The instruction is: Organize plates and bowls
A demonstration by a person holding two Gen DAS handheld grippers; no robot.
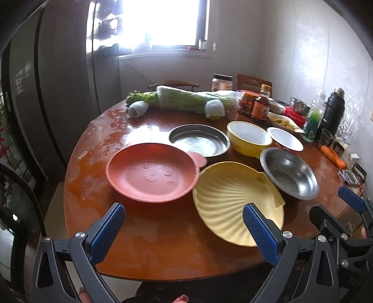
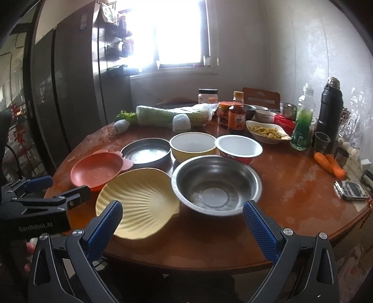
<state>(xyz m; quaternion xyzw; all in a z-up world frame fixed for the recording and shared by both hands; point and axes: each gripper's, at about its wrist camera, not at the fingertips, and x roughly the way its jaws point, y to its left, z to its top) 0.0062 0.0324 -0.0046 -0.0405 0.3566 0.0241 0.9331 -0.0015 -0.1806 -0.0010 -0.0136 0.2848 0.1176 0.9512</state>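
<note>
I hold both hand-held grippers, left (image 1: 184, 229) and right (image 2: 183, 225), jaws apart and empty at the counter (image 2: 291, 200) edge; shell plate (image 2: 137, 200) sits at my 12 o'clock, steel bowl (image 2: 215, 181) at 1, so I'd pinch the rim squarely.

Both fisheye views look forward from low at the near edge of the round reddish-brown wooden surface (image 1: 163, 244), facing the bright window (image 1: 163, 21) across the room. The left wrist view sits nearer the terracotta-coloured round plate (image 1: 152, 172); the right wrist view sits further right, close to the stainless steel bowl (image 2: 215, 184). Both share the pale yellow shell-shaped dish (image 1: 235, 200), all the dishes, and the wrapped green vegetables (image 1: 186, 100). Each view catches the other gripper at its side edge.
</note>
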